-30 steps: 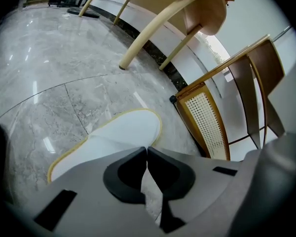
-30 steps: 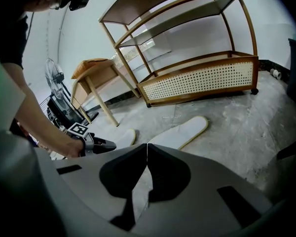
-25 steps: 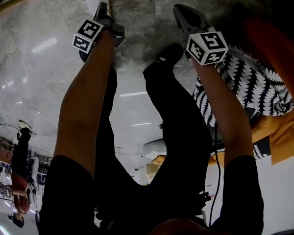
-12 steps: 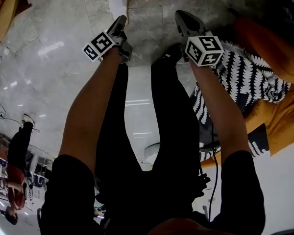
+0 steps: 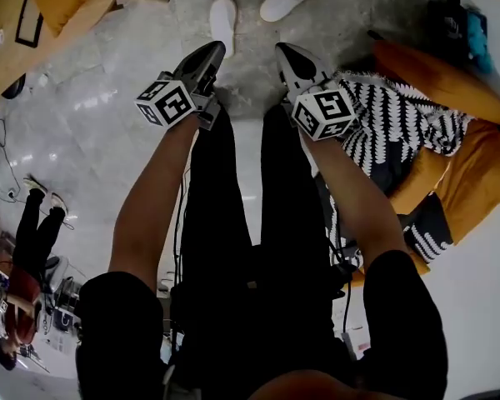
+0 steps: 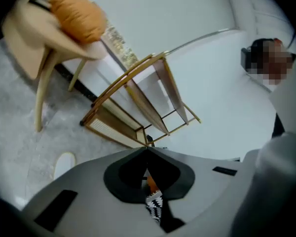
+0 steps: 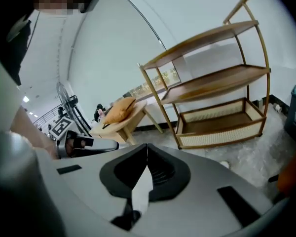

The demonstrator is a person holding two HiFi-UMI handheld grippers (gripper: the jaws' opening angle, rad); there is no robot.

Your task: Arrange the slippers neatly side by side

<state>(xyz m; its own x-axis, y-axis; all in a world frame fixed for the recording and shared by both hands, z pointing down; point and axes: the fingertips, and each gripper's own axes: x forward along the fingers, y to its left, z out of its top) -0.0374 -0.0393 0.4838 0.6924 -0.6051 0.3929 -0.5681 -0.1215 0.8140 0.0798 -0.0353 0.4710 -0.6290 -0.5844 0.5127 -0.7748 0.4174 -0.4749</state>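
Two white slippers lie on the grey rug at the top of the head view. One slipper (image 5: 223, 23) points straight away; the other slipper (image 5: 288, 0) lies slanted to its right, a gap between them. My left gripper (image 5: 214, 49) hovers just short of the straight slipper, its jaws closing with the tips together and nothing between them. My right gripper (image 5: 282, 51) is level with it, shut and empty, below the slanted slipper. In the left gripper view a white slipper (image 6: 64, 165) shows low on the left.
A wooden shelf rack (image 7: 214, 102) stands beyond the rug (image 5: 250, 86). A light wooden chair with an orange cushion (image 5: 58, 2) is at the far left. A black-and-white patterned throw (image 5: 400, 123) and orange cushions (image 5: 437, 77) lie to the right. The person's black-clad legs fill the middle.
The head view has swung forward, bringing both slippers fully into sight. Both grippers now sit closer together and lower in the frame, pointing at the slippers.
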